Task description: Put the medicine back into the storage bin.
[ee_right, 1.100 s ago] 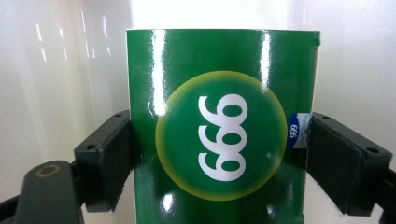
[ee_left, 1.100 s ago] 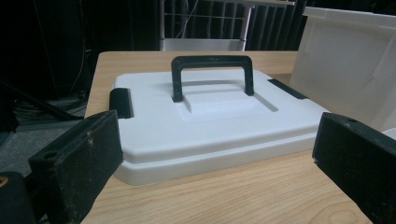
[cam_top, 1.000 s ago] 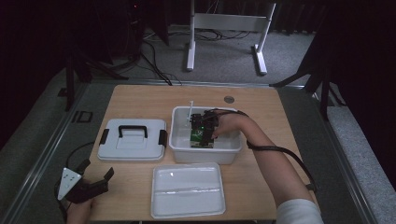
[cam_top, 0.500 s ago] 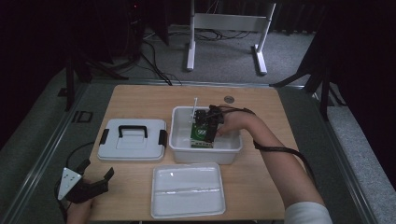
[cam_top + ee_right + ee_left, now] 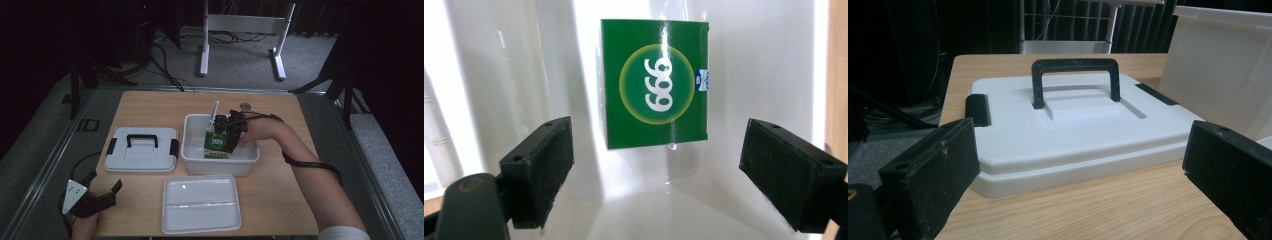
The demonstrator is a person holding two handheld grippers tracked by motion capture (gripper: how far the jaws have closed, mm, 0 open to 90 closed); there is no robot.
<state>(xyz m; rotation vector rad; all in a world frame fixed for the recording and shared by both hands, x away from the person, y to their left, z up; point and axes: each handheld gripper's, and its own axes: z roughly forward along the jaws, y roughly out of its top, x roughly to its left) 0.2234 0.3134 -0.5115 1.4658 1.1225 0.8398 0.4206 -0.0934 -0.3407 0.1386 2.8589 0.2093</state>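
The white bin (image 5: 220, 155) sat at the middle of the table (image 5: 280, 200), and inside it lay the green box (image 5: 218, 145) marked 999, flat on the bin floor. The right gripper (image 5: 231, 131) hung over the bin, jaws spread wide and gripping nothing; in the right gripper view the green box (image 5: 655, 82) lay just beyond the two pads, touching neither. Nothing stood between jaws and box, only the bin's pale walls closing in on both sides.

Left of the bin rested the grey lid (image 5: 141, 149) with its black handle, flat on the wood. In front of the bin, on the person's side, lay a clear tray (image 5: 201, 203). A small round disc (image 5: 245, 106) sat behind the bin, and a white stick (image 5: 214, 111) leaned over its far rim.

The left gripper (image 5: 102, 192), well to the left and nearer the person than the bin, was splayed open and empty, facing the lid (image 5: 1068, 125).

Half a second before, the box stood more upright against the right jaws; by this moment it lay released, the gripper having let go. The left gripper had not moved.
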